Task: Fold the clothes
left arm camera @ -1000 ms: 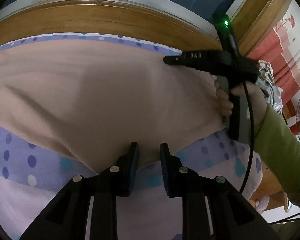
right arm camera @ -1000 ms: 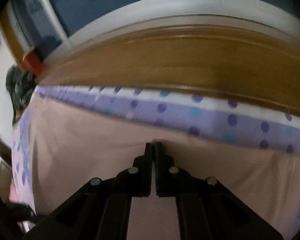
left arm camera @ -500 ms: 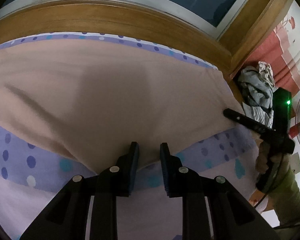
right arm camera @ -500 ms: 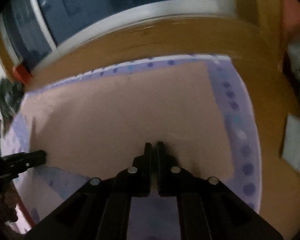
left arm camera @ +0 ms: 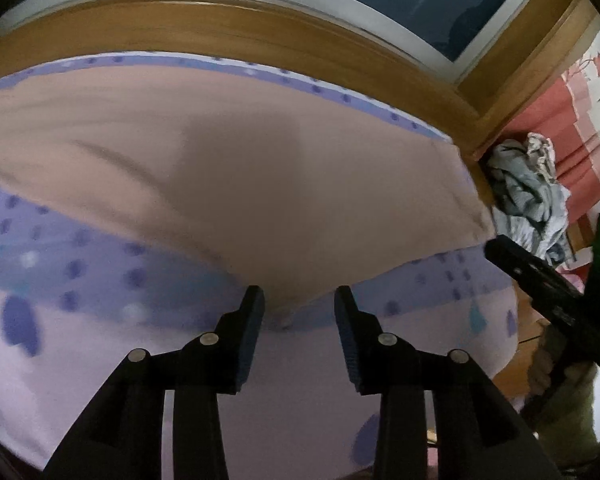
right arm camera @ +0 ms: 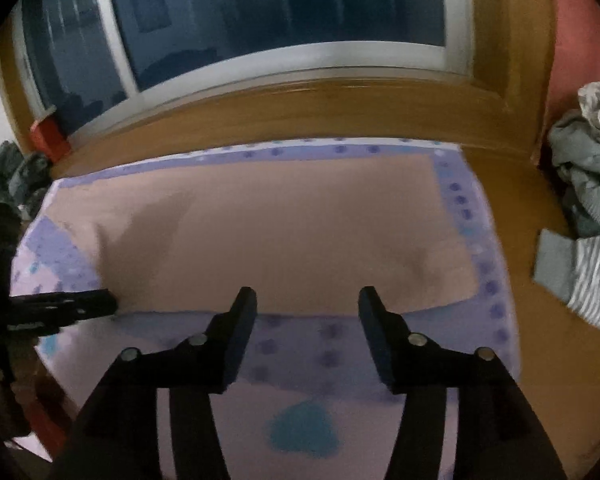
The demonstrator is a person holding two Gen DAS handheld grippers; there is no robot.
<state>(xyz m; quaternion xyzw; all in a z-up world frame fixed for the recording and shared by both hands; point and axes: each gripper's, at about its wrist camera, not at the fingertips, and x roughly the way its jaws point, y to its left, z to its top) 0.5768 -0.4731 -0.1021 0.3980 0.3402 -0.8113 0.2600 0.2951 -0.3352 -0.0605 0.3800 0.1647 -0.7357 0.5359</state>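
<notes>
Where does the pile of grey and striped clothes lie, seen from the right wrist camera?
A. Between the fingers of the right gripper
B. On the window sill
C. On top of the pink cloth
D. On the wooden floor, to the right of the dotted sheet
D: the pile of clothes lies on the wooden floor, right of the dotted sheet and apart from it.

garment (right arm camera: pixel 284 224): plain beige-pink | sheet (right arm camera: pixel 312 360) under fingers: lilac, purple band, dark dots, teal blotch | clothes pile (right arm camera: pixel 588 216) right of fingers: grey, white stripes | frame (right arm camera: pixel 300 116) beyond: brown wood
</notes>
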